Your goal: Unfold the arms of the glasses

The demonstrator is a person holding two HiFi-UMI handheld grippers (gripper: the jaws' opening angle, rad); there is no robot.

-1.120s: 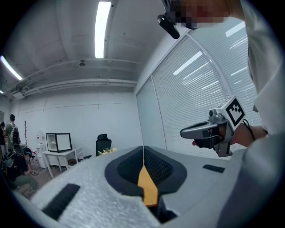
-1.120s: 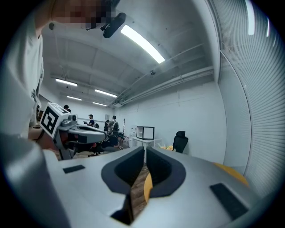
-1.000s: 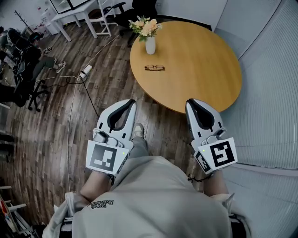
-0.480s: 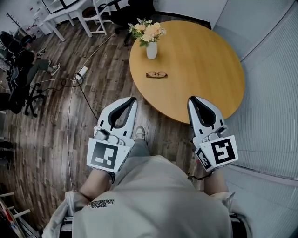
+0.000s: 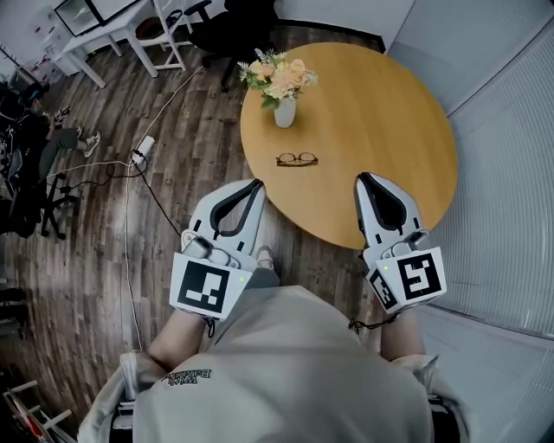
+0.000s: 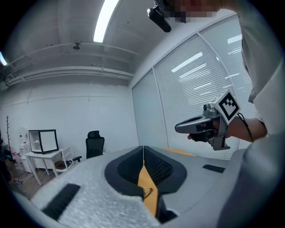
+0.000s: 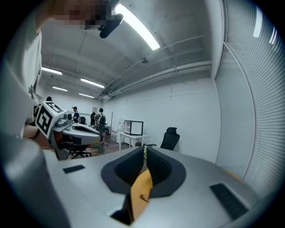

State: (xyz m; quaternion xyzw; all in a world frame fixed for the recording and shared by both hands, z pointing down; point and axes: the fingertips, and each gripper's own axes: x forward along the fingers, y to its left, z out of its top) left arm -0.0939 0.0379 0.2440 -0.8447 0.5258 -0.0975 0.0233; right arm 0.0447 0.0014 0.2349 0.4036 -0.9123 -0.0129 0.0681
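Observation:
The folded glasses lie on the round wooden table, near its left side and in front of the vase. My left gripper is shut with nothing in it and hovers over the floor just short of the table's near edge. The right gripper is shut too, empty, its tip over the near rim of the table. Both point level toward the table, well short of the glasses. Through the slit of the shut jaws the glasses show small in the left gripper view, and the glasses likewise in the right gripper view.
A white vase of flowers stands on the table behind the glasses. A cable and power strip lie on the wood floor at left. A white desk and chairs stand at the back, people sit far left, and a blind-covered glass wall curves along the right.
The person has walked toward the table: the table, vase and glasses have come nearer in the head view. Both grippers stay shut and have advanced, the right one now over the table's rim.

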